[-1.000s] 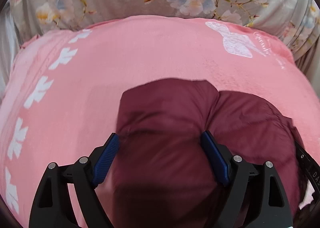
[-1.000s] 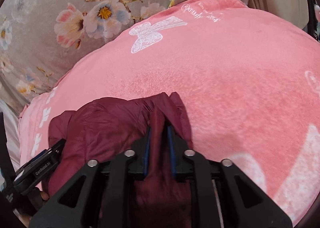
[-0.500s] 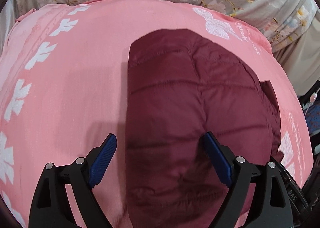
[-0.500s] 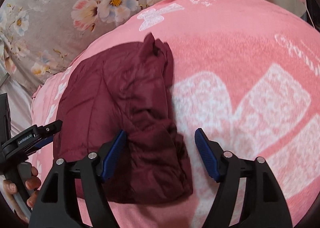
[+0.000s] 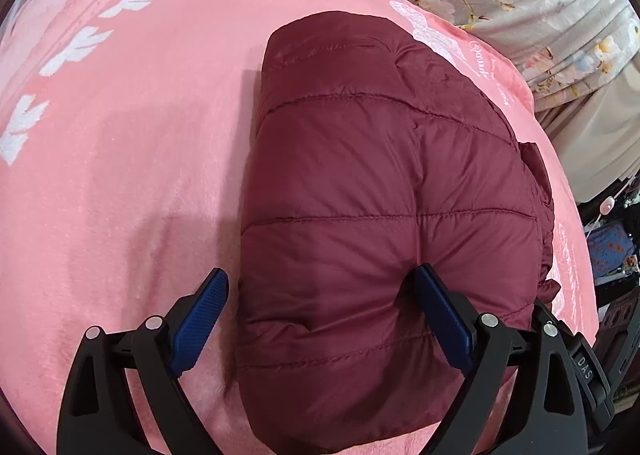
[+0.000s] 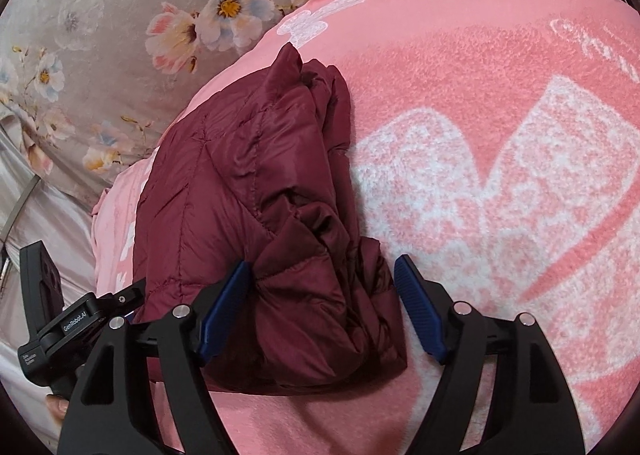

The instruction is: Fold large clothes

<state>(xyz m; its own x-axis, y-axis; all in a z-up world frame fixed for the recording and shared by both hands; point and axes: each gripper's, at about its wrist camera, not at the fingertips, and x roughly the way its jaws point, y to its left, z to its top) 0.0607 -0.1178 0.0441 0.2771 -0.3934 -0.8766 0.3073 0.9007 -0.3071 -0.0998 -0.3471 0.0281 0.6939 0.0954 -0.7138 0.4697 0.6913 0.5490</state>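
Pink blanket (image 5: 120, 175) covers the bed. Folded maroon puffer jacket (image 5: 380, 215) lies on it, long axis pointing away from both cameras. Left gripper (image 5: 320, 319) and right gripper (image 6: 320, 303): fingers spread and opening, jacket between, not pinched.

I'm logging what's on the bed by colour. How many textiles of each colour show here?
Maroon: 1, the folded puffer jacket
Pink: 1, the blanket under it
Grey floral: 1, the bedding behind
Total: 3
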